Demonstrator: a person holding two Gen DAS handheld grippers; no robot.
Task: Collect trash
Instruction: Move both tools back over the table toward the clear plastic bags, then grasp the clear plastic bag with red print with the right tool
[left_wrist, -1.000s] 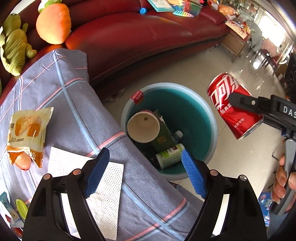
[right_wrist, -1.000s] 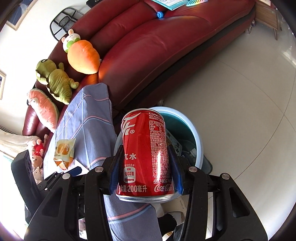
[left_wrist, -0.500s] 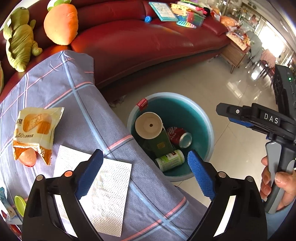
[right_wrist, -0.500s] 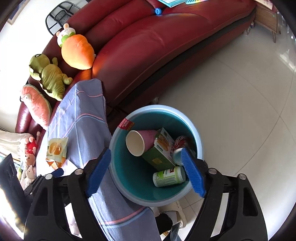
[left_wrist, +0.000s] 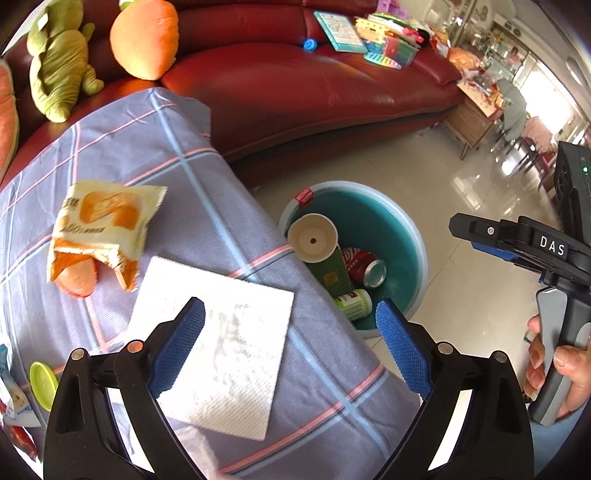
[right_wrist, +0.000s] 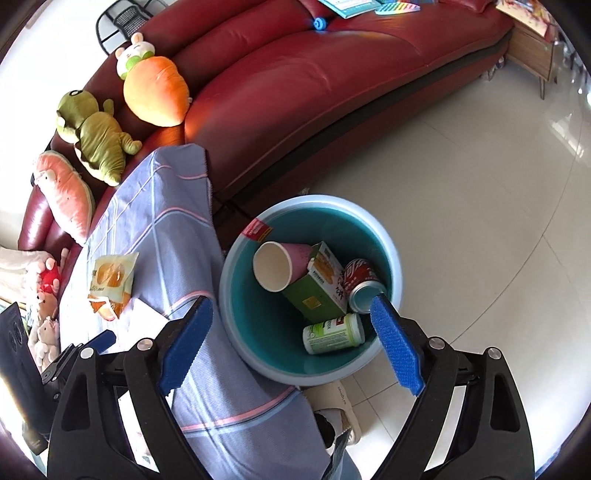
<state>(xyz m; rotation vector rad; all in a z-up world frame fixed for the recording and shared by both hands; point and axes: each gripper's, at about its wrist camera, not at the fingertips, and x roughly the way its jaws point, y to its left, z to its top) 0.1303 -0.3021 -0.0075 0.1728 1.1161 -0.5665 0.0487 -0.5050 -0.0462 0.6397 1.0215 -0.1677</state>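
Left wrist view
Left gripper (left_wrist: 290, 325): released, blue pads spread wide with nothing between them; jaws have just been opening.
Under it: a white napkin (left_wrist: 218, 347) flat on the checked cloth (left_wrist: 177, 177), below the left pad.
Snack wrapper (left_wrist: 99, 229): torn, on the cloth, beyond the napkin to the left.
Bin (left_wrist: 417, 254): on the floor just past the cloth's edge; holds a paper cup (left_wrist: 313, 239), a green carton (left_wrist: 330, 275), a red can (left_wrist: 364, 264) and a small bottle (left_wrist: 352, 303).
Right gripper (left_wrist: 476, 236): seen from the side at the right edge, a hand (left_wrist: 561, 369) on its handle.

Right wrist view
Right gripper (right_wrist: 291, 339): released, empty, jaws just been opening; it hangs over the bin (right_wrist: 395, 258).
Red can (right_wrist: 360, 282): lying in the bin against the carton (right_wrist: 317, 291), near the right pad.
Cup (right_wrist: 277, 266): on its side, mouth toward the camera.
Bottle (right_wrist: 332, 334): lying at the bin's near side.
Wrapper (right_wrist: 110, 280): on the cloth (right_wrist: 173, 236), left.
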